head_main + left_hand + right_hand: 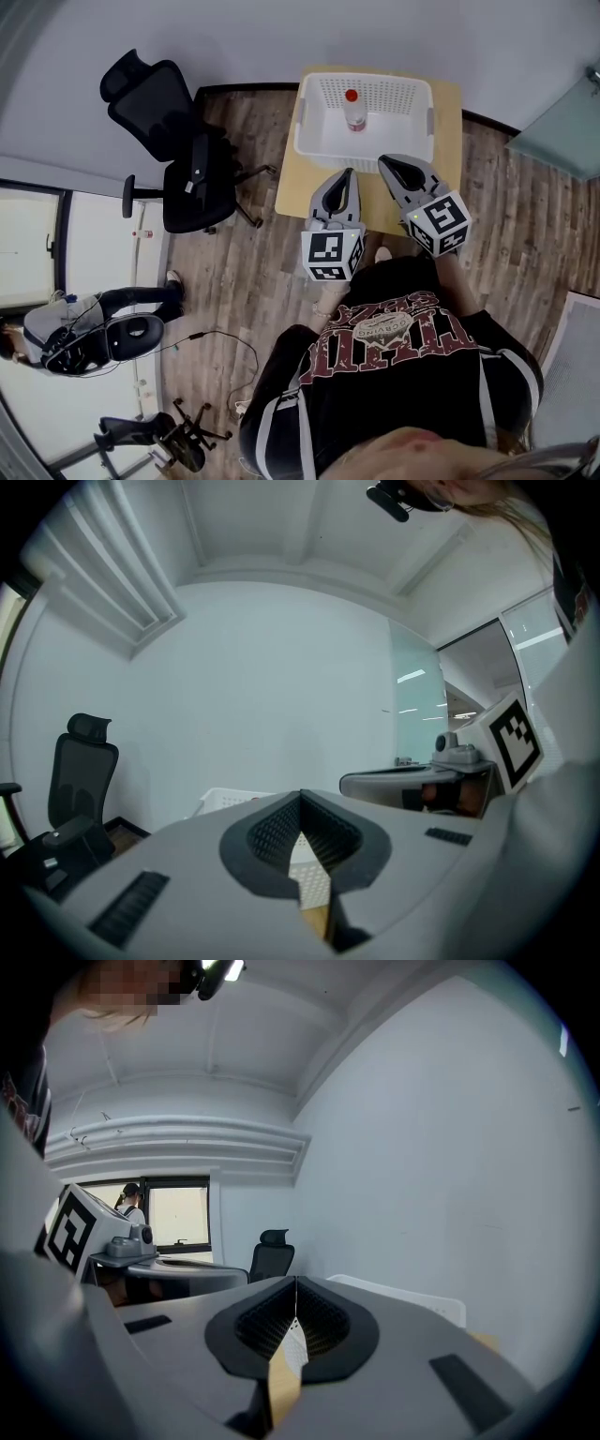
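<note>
The left gripper (345, 174) hangs just short of the white basket (310, 105), over the bare wood of the worktop (296, 190) on the basket's near side. In the left gripper view its jaws meet at the tips. Only a narrow slit is left lower down, through which a piece of the basket's wall and the wood show. Nothing is held between them.

The right gripper (386, 161) is beside it, a little closer to the basket's near rim and towards that rim's right end. The right gripper view shows its jaws closed tip to tip as well, and empty.

A bottle (353, 111) with a red cap stands upright inside the basket, close to its far wall and about midway along it. It is apart from both grippers.

To the left of the basket, off the worktop, a black office chair (178, 141) stands on the wooden floor (234, 272). Further from the basket, at the lower left of the head view, another person (94, 328) sits near a window.
</note>
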`<control>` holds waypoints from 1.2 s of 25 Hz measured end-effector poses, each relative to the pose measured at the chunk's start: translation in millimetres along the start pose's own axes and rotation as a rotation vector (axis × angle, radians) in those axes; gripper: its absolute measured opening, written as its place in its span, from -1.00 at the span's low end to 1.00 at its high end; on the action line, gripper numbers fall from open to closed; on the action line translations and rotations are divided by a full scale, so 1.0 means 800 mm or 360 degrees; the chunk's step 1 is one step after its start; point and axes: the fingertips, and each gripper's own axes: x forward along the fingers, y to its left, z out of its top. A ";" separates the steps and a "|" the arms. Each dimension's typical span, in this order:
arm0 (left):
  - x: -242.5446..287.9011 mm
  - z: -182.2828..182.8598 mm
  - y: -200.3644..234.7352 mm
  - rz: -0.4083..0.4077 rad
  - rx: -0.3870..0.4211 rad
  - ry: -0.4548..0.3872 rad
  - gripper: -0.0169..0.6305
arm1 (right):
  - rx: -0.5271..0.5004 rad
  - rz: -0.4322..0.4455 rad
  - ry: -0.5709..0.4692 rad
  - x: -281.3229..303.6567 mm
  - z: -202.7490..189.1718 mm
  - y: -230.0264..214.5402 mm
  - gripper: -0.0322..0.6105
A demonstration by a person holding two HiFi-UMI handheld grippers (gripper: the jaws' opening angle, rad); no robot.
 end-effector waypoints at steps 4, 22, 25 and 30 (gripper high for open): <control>0.012 -0.006 0.000 0.0028 -0.0014 0.0007 -0.81 | -0.0004 0.0012 0.0009 0.004 -0.004 -0.015 -0.84; 0.065 0.006 0.046 -0.0065 0.0006 0.0062 -0.81 | 0.0049 -0.0120 0.0031 0.049 -0.001 -0.041 -0.85; 0.080 0.007 0.049 -0.0101 0.0020 0.0076 -0.81 | 0.0059 -0.0158 0.0037 0.053 -0.002 -0.049 -0.85; 0.102 0.004 0.051 -0.0143 0.0027 0.0091 -0.81 | 0.0060 -0.0211 0.0054 0.056 -0.007 -0.065 -0.85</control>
